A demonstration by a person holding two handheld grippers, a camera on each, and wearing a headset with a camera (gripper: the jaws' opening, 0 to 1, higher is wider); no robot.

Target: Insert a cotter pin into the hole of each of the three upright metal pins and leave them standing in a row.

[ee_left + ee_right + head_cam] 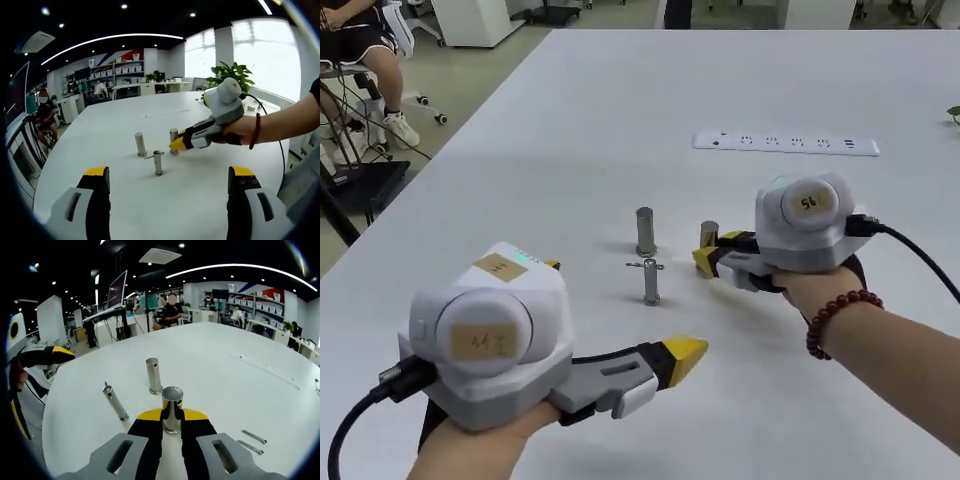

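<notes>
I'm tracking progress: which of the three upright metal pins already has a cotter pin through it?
The front pin, nearest the person: a cotter pin crosses its top. The back pin and the gripped pin in the right gripper are bare.

I'm looking at a broad white desk (620,100) with a smooth matte top. Three short steel cylinder pins stand upright on it, near the middle.

- **Front pin:** the front steel pin (651,281) carries a thin metal cotter pin (644,265) crosswise through its upper end.
- **Back pin:** near it, at 12 o'clock, stands the back steel pin (645,232), with a bare top.
- **Third pin:** the third steel pin (709,234) stands at 2 o'clock from the front one.

Well beyond them, at 1 o'clock, a long white power strip (786,143) lies flat. In the right gripper view, two loose slim cotter pins (253,436) lie side by side on the desk. They are at 4 o'clock from the third steel pin.
</notes>
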